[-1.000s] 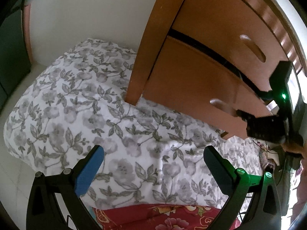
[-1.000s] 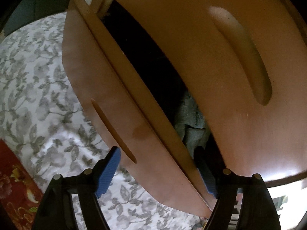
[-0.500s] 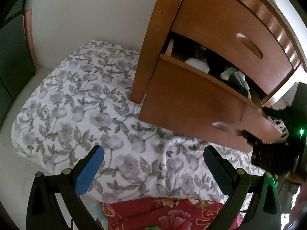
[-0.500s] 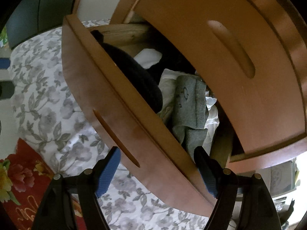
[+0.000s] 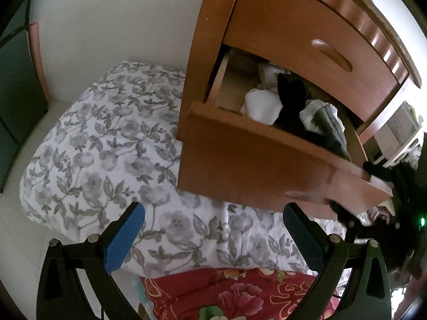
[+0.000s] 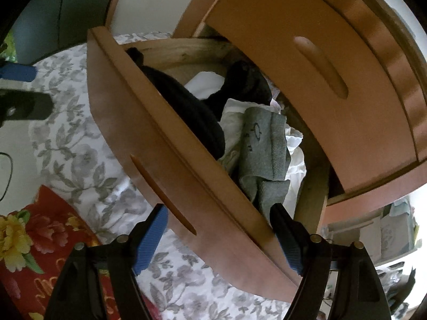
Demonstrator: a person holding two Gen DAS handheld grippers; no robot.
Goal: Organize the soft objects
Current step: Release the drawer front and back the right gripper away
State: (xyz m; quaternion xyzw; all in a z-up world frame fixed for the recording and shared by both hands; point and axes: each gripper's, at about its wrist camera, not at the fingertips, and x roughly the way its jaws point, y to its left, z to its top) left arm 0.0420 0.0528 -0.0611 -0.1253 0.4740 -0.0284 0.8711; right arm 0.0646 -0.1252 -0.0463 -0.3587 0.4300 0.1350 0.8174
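Note:
The lower drawer [image 6: 186, 173] of a wooden chest stands pulled out. Inside lie a grey sock bundle [image 6: 264, 149], a black garment [image 6: 192, 106] and a white cloth [image 6: 204, 84]. My right gripper [image 6: 218, 209] is shut on the drawer's front panel, with one pad on its outer face by the handle slot and the other inside beside the grey socks. My left gripper [image 5: 213, 208] is open over the floral bedding, with nothing between its fingers. From the left wrist view the drawer [image 5: 253, 165] juts over the bed, showing white [image 5: 263, 105], black [image 5: 292, 98] and grey [image 5: 328, 122] items.
The upper drawer [image 5: 307, 34] is closed right above the open one. A grey floral duvet [image 5: 106, 144] covers the bed under the drawer. A red flowered blanket [image 5: 226, 293] lies at the near edge. A white wall [image 5: 120, 21] stands behind, and a dark panel [image 5: 16, 101] at far left.
The lower drawer has slid out from nearly closed to wide open, baring the clothes inside. My right gripper came back with its front panel. The left gripper stayed open over the bedding.

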